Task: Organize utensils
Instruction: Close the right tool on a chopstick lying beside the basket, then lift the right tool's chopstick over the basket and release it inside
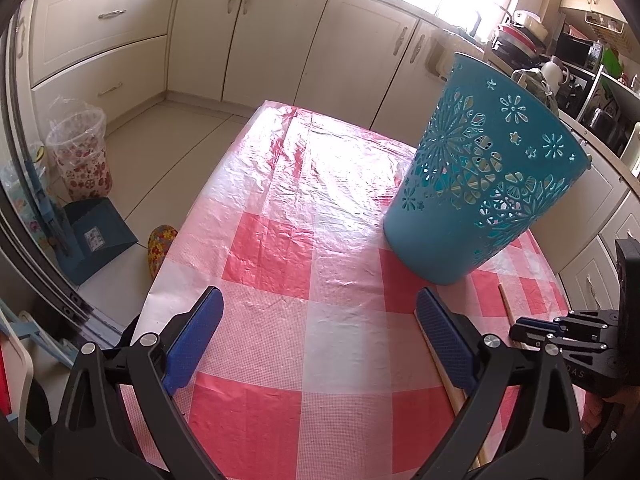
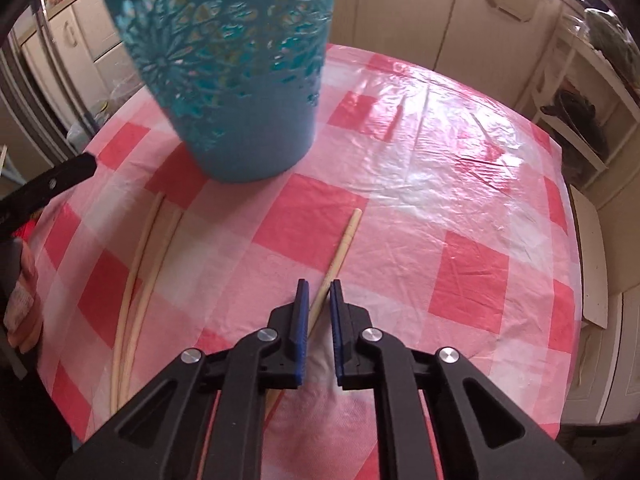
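While my left tool (image 1: pixel 318 336) hangs released, my right tool (image 2: pixel 319 300) grips a wooden chopstick (image 2: pixel 344 240) on the checked tabletop (image 2: pixel 440 200), teal basket (image 2: pixel 240 80) ahead.

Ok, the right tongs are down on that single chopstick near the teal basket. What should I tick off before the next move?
1. Right tongs astride the lone chopstick: ok, it runs between the pads.
2. Grip square and firm: cannot tell; the stick crosses the pads at a slant and lies on the tablecloth.
3. Teal basket upright on the table: ok.
4. Left tongs open and empty: ok.
5. Two other chopsticks apart from the gripped one: ok.
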`<action>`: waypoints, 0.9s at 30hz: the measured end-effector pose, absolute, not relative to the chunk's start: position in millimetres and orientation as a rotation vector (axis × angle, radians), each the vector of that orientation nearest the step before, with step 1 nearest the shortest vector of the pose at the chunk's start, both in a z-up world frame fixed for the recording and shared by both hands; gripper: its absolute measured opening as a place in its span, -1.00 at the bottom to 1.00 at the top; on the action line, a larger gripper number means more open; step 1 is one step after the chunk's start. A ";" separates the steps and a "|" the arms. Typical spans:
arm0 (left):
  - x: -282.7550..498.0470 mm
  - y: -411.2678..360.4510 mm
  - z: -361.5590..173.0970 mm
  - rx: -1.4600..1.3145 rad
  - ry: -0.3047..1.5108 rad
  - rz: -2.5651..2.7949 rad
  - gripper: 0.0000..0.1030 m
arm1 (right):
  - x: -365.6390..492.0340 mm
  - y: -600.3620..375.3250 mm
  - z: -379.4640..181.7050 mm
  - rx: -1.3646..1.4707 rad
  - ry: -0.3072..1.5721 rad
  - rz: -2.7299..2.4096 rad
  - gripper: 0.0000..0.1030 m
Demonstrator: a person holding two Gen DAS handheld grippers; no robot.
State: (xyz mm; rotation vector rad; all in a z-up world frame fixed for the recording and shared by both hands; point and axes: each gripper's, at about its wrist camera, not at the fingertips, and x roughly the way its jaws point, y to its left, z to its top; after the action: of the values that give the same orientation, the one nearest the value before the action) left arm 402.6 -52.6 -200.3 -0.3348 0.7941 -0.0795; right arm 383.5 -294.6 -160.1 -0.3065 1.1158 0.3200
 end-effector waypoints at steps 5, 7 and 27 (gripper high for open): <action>401.7 -54.2 -199.9 -0.328 0.793 -0.079 0.81 | 388.6 -302.1 -159.9 -0.252 1.110 0.261 -0.73; 402.3 -54.2 -200.1 -0.326 0.796 -0.078 0.81 | 394.2 -303.8 -160.7 -0.212 1.096 0.241 -0.73; 403.6 -53.7 -200.3 -0.334 0.803 -0.085 0.81 | 380.1 -296.4 38.6 0.376 0.418 0.515 -0.89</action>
State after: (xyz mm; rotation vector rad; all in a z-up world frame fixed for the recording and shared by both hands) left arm 403.6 -53.7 -200.3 -0.3337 0.8026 -0.0849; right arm 380.1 -296.4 38.6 0.3756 0.4179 0.5152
